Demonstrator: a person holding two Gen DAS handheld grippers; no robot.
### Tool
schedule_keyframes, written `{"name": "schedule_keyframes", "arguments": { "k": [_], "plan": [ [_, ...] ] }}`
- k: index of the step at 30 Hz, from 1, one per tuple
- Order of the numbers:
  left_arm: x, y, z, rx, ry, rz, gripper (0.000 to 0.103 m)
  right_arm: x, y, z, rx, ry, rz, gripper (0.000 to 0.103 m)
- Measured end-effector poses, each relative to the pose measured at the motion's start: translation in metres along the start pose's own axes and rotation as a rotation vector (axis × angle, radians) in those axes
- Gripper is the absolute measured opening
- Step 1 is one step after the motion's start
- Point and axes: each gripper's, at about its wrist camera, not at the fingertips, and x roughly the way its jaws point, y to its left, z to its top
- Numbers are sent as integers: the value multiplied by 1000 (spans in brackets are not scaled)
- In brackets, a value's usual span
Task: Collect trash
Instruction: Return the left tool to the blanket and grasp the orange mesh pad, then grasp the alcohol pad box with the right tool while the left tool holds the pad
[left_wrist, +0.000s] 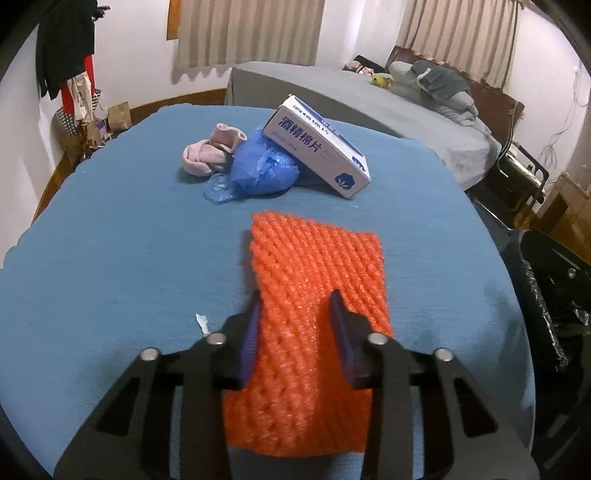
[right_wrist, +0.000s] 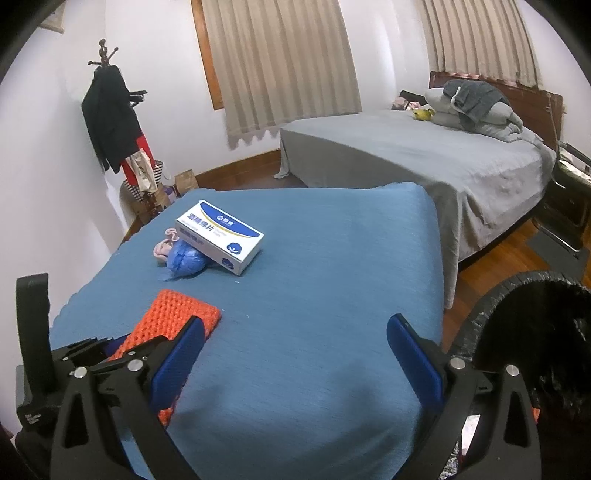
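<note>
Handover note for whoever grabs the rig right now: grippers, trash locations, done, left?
Left hand-held gripper: pads squeezing the near end of the orange foam net, which lies on the blue-covered table.
Right hand-held gripper: open, empty, over the table's near edge.
Farther back: white box tilted, leaning on the blue plastic bag, pink cloth beside it. Small white scrap near the left gripper.
Black-lined bin stands off the table's right side.
Done: net gripped, not lifted.
Left: bin the net, then the rest.
</note>
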Motion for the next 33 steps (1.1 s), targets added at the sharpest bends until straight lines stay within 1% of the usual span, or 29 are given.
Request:
{"name": "schedule_keyframes", "arguments": {
  "k": [1,2,4,8,11,14,16,21,25,29,33],
  "plan": [
    [-2,0,0,1,-7,-2,25,0,1,1,-1,-2,0,97],
    [-3,-1,0,0,-13,1,16,0,1,2,-2,-3,-1,97],
    [-5,1,0,-10,-20,-5,13,2,2,4,-3,-4,-3,97],
    [-7,5,5,-36,-28,-11,12,6,5,8,-7,-5,-3,97],
    [-12,10,10,-27,-47,6,12,13,9,14,-8,-5,0,97],
    [-14,22,22,-26,-60,38,12,23,14,22,1,-6,10,97],
    [-14,33,30,-30,-68,51,12,33,20,28,1,-9,20,97],
    [-19,61,56,-40,-118,90,12,56,40,47,-3,-19,38,97],
    [-23,79,75,-57,-160,100,12,79,60,60,-9,-21,52,97],
    [-26,90,85,-72,-197,104,12,104,80,67,-29,-7,58,97],
    [-16,102,89,-100,-194,100,12,127,95,70,-33,10,42,97]
  ]
}}
